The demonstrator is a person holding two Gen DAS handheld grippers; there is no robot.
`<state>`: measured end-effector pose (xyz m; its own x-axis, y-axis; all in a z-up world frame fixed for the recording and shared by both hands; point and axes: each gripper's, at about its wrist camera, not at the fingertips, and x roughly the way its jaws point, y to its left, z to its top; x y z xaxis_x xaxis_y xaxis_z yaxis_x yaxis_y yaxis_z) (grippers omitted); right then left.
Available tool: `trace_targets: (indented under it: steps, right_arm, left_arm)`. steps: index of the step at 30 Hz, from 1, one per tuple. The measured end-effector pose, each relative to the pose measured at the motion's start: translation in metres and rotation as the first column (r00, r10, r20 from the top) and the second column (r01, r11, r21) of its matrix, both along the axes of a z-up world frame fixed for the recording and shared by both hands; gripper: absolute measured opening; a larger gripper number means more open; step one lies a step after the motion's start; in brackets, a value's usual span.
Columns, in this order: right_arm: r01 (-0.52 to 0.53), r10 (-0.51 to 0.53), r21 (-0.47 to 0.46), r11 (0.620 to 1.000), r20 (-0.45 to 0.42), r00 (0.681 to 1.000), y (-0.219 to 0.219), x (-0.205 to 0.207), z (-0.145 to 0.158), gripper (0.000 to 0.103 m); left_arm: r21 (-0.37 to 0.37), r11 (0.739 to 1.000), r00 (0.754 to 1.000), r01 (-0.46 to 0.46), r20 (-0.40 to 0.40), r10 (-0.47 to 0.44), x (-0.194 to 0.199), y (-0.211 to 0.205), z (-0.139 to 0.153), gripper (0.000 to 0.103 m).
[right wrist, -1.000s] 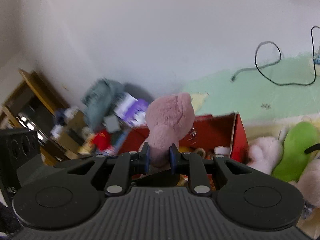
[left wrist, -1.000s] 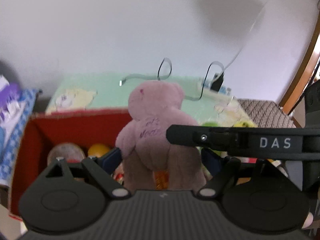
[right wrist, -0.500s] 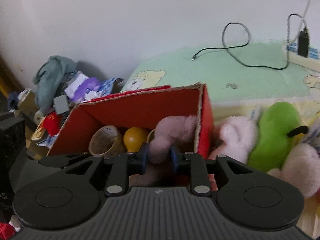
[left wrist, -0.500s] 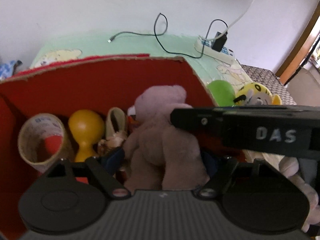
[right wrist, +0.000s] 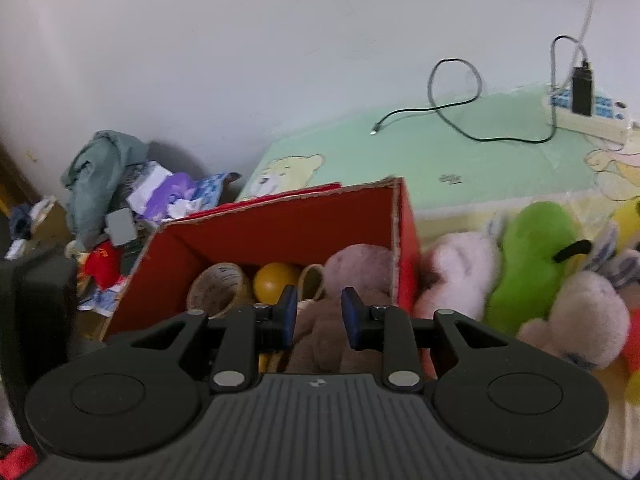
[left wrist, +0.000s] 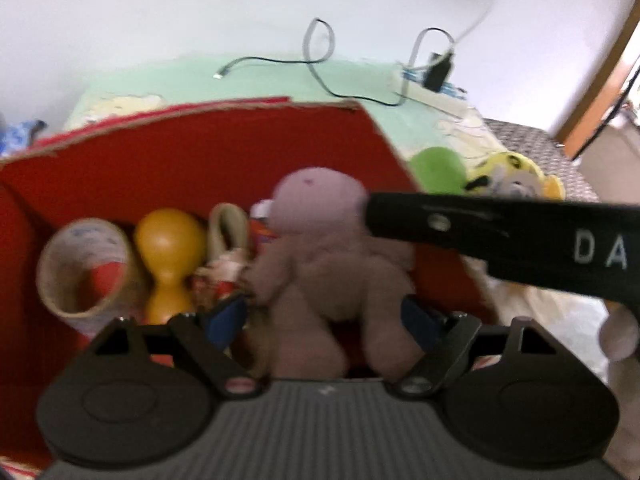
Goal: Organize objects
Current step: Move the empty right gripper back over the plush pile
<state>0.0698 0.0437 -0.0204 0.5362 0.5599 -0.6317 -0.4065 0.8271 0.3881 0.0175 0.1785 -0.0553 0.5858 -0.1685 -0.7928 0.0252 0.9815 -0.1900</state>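
Observation:
A pink teddy bear (left wrist: 320,264) sits upright at the right end of a red cardboard box (left wrist: 180,168), next to a tape roll (left wrist: 86,268) and a yellow rattle (left wrist: 168,256). My left gripper (left wrist: 320,318) straddles the bear's lower body. Its jaws are opening, and the blue pads stand at the bear's sides without squeezing it. The right tool's black side bar (left wrist: 500,236) crosses in front of the bear's head. In the right wrist view my right gripper (right wrist: 320,314) is open just above the bear (right wrist: 356,268), over the box (right wrist: 280,224).
Right of the box lie several plush toys: a pale pink one (right wrist: 460,276), a green one (right wrist: 528,264) and a yellow tiger (left wrist: 508,176). A power strip (right wrist: 588,116) and cable (right wrist: 452,108) lie on the green mat behind. Clothes and clutter (right wrist: 104,176) pile up to the left.
The bear came down from above the box rim into the box, with both grippers following it. The right pads, earlier pinched on the bear, have parted; the left pads have also loosened.

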Motion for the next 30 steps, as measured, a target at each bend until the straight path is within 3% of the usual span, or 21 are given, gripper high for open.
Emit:
trace_targets:
  steps: [12,20,30]
  right_arm:
    - [0.046,-0.046,0.013,0.999,0.014,0.999,-0.008,-0.014,-0.004,0.028]
    - [-0.008,0.007,0.048,0.999,0.015,1.0,-0.027,-0.018,-0.001,0.029]
    - [-0.037,0.041,0.096,0.995,-0.037,0.998,-0.077,-0.016,0.003,0.03]
  left_arm:
    - [0.17,0.979,0.993,-0.114,0.027,0.111,-0.018,-0.013,0.03,0.086]
    - [0.256,0.946,0.979,-0.201,0.06,0.192,-0.027,-0.033,0.045,0.086]
    - [0.303,0.918,0.967,-0.256,0.086,0.241,-0.035,-0.081,0.062,0.085]
